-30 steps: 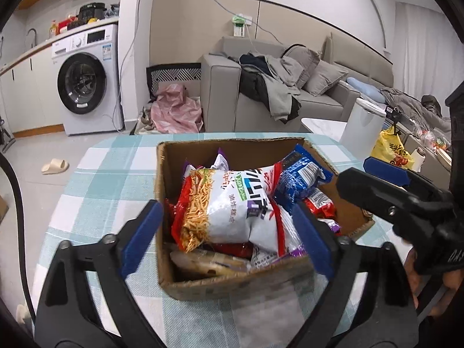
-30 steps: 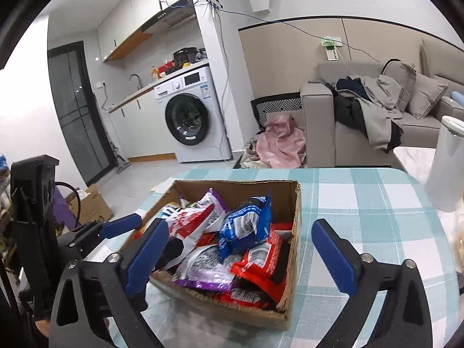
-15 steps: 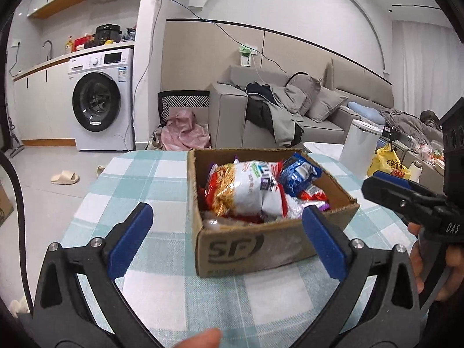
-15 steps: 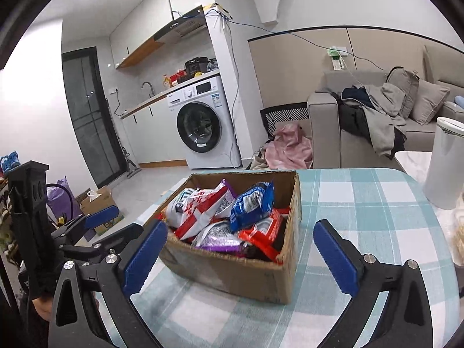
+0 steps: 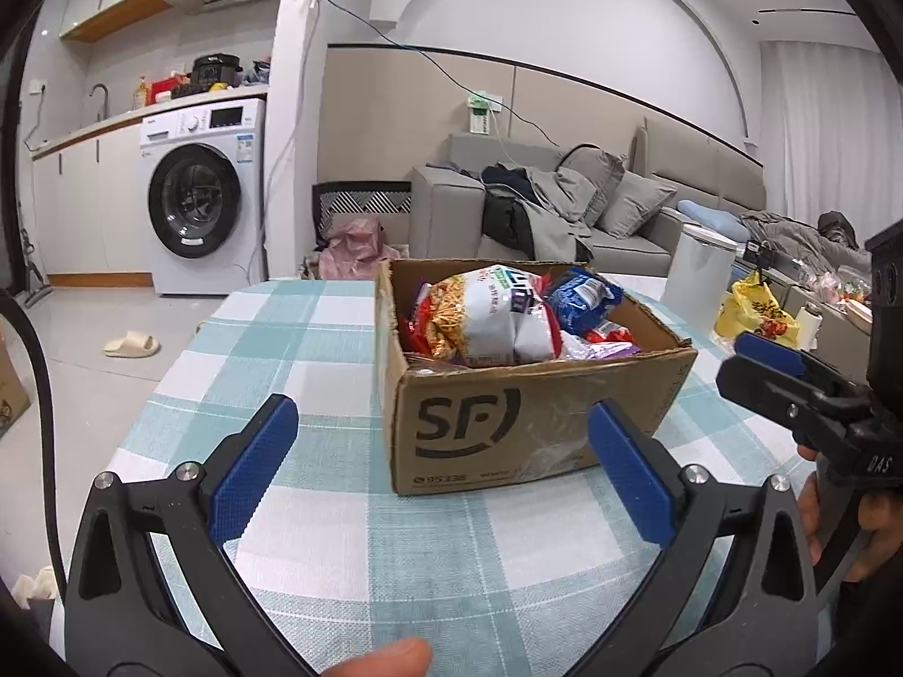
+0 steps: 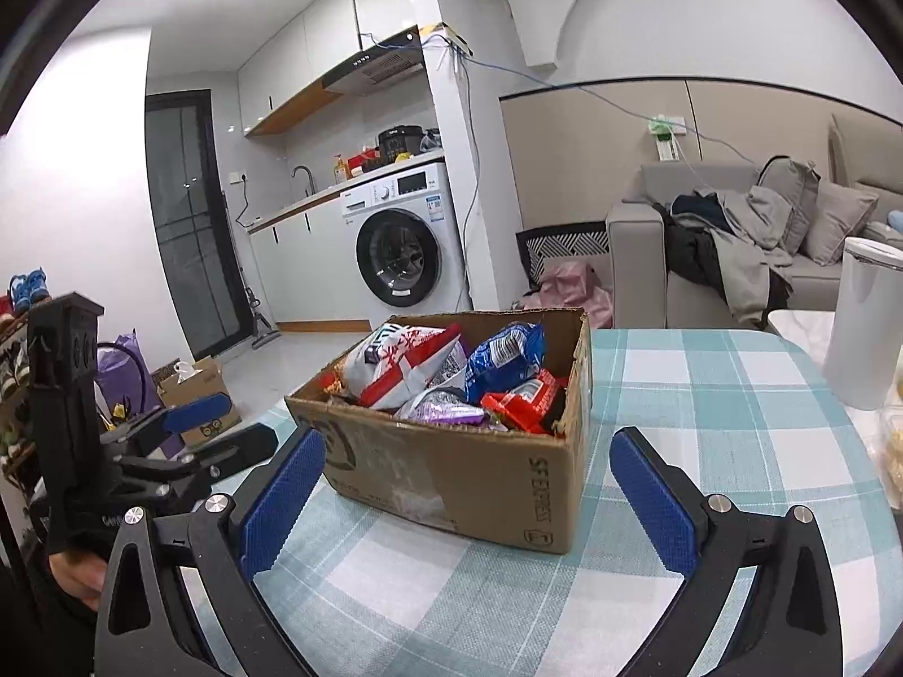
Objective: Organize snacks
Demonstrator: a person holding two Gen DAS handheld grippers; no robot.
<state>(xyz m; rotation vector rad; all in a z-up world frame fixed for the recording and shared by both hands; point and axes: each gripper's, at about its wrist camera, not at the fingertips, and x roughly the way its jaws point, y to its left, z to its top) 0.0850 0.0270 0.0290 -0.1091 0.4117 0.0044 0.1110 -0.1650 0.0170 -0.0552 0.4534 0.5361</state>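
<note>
A cardboard box [image 5: 536, 412] marked SF stands on the teal checked tablecloth [image 5: 282, 338], packed with snack bags. A white and orange bag [image 5: 480, 310] lies on top, with a blue bag [image 5: 581, 296] and a red pack [image 5: 606, 333] beside it. My left gripper [image 5: 440, 434] is open and empty, just short of the box's near wall. In the right wrist view the box [image 6: 451, 479] shows its corner, with the blue bag [image 6: 505, 358] and a purple pack [image 6: 446, 412]. My right gripper [image 6: 465, 445] is open and empty before it. Each gripper shows in the other's view, the right gripper [image 5: 790, 389] and the left gripper [image 6: 186, 440].
A white bin [image 6: 863, 327] stands at the table's right edge, with a yellow bag [image 5: 756, 310] behind it. A washing machine [image 5: 197, 209] and a grey sofa [image 5: 564, 220] lie beyond the table. A slipper [image 5: 132, 345] is on the floor at left.
Both grippers have drawn back from the box. The left fingers, which straddled the box above the snacks, now sit in front of its near wall and stand a little wider.
</note>
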